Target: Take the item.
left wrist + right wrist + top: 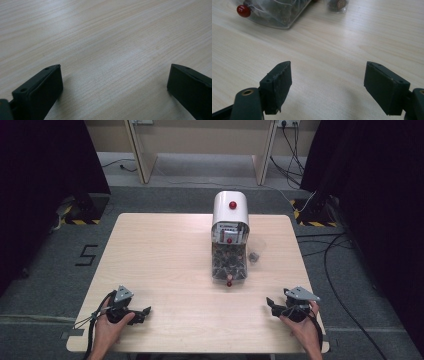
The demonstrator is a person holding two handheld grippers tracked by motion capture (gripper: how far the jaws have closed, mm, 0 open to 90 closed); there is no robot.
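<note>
Pale wood grain ran across the table [165, 255], which stood on grey carpet between dark curtains. Taking the white-topped dispenser [230, 237] at mid-table as the landmark, the left gripper [137, 312] lay well to the near left of it, held low in the person's left hand [107, 327], jaws wide apart over bare wood and holding nothing. The dispenser's clear lower bin, full of dark pieces, ended in a red knob [243, 11] facing the person, probably for easy reach. Just right of the dispenser stood a small clear cup [255, 251], seemingly placed to catch what was dispensed. Well to the near right, the right gripper [274, 306] rested likewise, jaws spread and empty, apparently waiting.
</note>
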